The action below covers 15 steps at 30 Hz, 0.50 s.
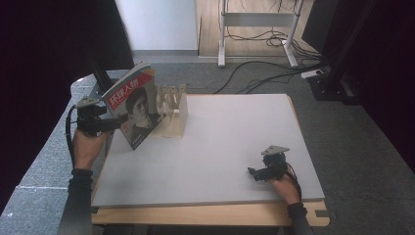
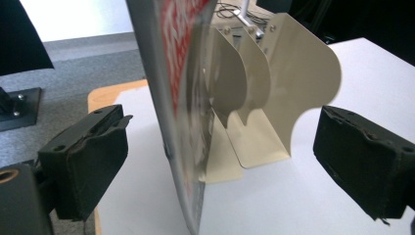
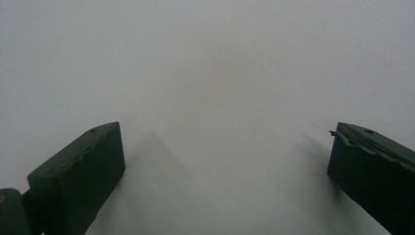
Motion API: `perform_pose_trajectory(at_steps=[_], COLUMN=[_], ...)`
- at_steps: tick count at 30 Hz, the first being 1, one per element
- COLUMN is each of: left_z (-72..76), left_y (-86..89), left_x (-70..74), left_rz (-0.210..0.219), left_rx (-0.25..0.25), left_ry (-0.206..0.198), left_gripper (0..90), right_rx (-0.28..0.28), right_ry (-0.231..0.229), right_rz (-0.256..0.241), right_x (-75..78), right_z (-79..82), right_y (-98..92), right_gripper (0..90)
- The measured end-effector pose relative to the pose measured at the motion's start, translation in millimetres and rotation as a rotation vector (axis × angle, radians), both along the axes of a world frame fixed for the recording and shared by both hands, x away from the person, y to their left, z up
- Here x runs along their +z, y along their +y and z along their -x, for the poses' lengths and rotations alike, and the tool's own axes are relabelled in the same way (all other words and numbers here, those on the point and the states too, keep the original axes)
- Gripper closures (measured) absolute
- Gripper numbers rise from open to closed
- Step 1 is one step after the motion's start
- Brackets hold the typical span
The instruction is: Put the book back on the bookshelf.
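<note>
Left gripper [image 2: 220, 161] jaws wide, straddling magazine [image 2: 169, 98]; high view shows cover.

Magazine [image 1: 133, 105] upright, portrait cover, leaning against cream rack [image 1: 173, 110], table's far-left

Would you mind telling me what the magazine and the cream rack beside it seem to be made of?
Magazine: glossy printed paper, judging by its thin edge and sheen. Rack: probably thin sheet metal painted matte cream, with smooth curved dividers bent from flat feet; plastic is possible.
</note>
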<state>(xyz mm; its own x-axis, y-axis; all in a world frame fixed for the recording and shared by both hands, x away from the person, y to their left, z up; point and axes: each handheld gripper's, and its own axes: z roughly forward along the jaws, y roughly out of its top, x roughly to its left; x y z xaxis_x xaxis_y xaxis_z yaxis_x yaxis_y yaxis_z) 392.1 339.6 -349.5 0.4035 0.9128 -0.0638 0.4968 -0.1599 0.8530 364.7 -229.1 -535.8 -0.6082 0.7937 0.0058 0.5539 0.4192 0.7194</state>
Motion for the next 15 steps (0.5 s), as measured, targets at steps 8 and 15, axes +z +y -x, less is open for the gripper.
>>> perform_pose_trajectory(at_steps=[8, 15], left_z=[19.4, 37.6], left_y=[1.8, -7.2], left_x=[-2.1, -1.0], left_rz=[-0.002, -0.03], left_rx=[-0.028, -0.061], left_ry=[0.016, 0.005], left_gripper=[3.7, 0.7], right_rx=[0.0, 0.0], right_ry=[0.0, 0.0], right_rz=[0.0, 0.0], right_x=[0.0, 0.0], right_z=[0.0, 0.0], right_y=[0.0, 0.1], right_gripper=[0.0, 0.0])
